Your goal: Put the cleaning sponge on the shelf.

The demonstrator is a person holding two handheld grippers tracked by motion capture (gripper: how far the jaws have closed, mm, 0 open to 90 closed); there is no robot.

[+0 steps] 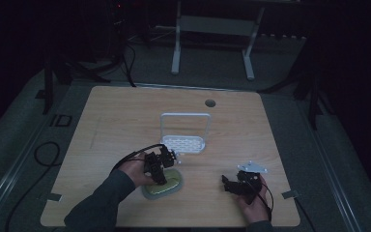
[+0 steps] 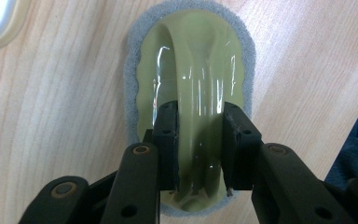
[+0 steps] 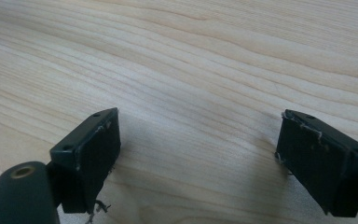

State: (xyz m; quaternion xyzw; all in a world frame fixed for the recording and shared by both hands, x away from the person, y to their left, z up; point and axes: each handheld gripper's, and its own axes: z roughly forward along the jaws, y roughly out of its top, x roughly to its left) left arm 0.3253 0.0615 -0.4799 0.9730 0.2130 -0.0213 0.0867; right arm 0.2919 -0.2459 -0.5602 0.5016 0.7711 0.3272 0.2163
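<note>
The left tool (image 2: 199, 149) clamps the arched handle of a pale green plastic scrubber with grey sponge base (image 2: 193, 65), lying on the wooden counter (image 1: 125, 116). The right tool (image 3: 198, 158) gapes, released, above bare wood.

a white rack (image 1: 185, 131) with a tall wire handle stands near the middle of the wooden surface (image 1: 121, 116). a round hole (image 1: 210, 103) is in the surface near its far edge. behind the surface, a white metal frame (image 1: 212, 36) stands on the dark floor (image 1: 24, 130).
</note>
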